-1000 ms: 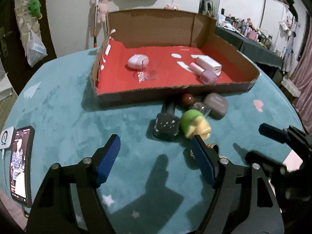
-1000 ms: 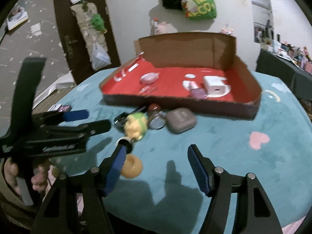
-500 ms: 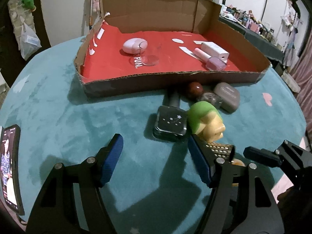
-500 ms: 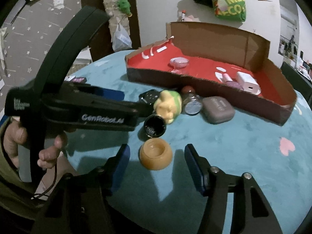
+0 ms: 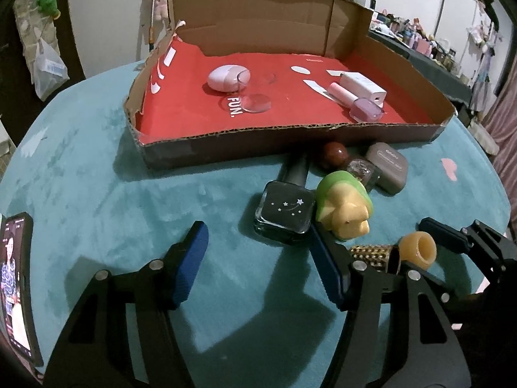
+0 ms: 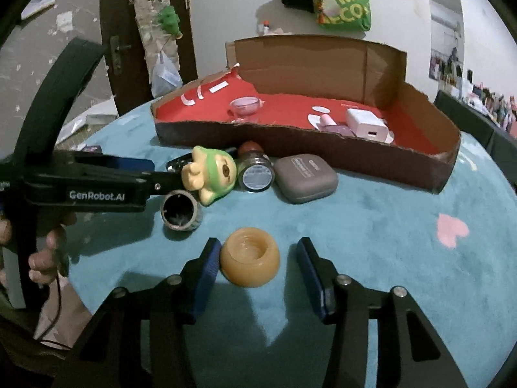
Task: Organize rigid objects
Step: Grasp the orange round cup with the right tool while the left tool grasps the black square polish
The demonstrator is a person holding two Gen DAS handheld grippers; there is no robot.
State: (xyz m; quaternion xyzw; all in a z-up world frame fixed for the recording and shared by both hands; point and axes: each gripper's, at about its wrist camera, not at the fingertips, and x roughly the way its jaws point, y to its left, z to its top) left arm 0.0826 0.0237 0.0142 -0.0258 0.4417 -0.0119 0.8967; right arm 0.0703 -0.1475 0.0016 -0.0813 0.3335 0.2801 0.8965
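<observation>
A cardboard tray [image 5: 226, 142] with a red floor holds a pink case [image 5: 226, 77], a glass dish, a white charger [image 5: 363, 85] and a purple bottle. In front of it on the teal cloth lie a dark square bottle [image 5: 286, 211], a green-and-yellow toy [image 5: 344, 205], a brown ball, a small jar [image 6: 257, 171], a grey case [image 6: 305, 177], a dark cup [image 6: 179, 210] and an orange pot [image 6: 249, 260]. My left gripper [image 5: 258, 258] is open just short of the square bottle. My right gripper [image 6: 257, 271] is open with the orange pot between its fingers, close to the left one.
A phone [image 5: 16, 278] lies at the table's left edge. A pink heart patch [image 6: 452, 229] marks the cloth at right. A door and hanging bags stand behind the tray. A cluttered dark shelf runs along the far right.
Both grippers have moved forward. The left has closed in on the square bottle and toy. The right has come up around the orange pot, which now sits between its fingers.
</observation>
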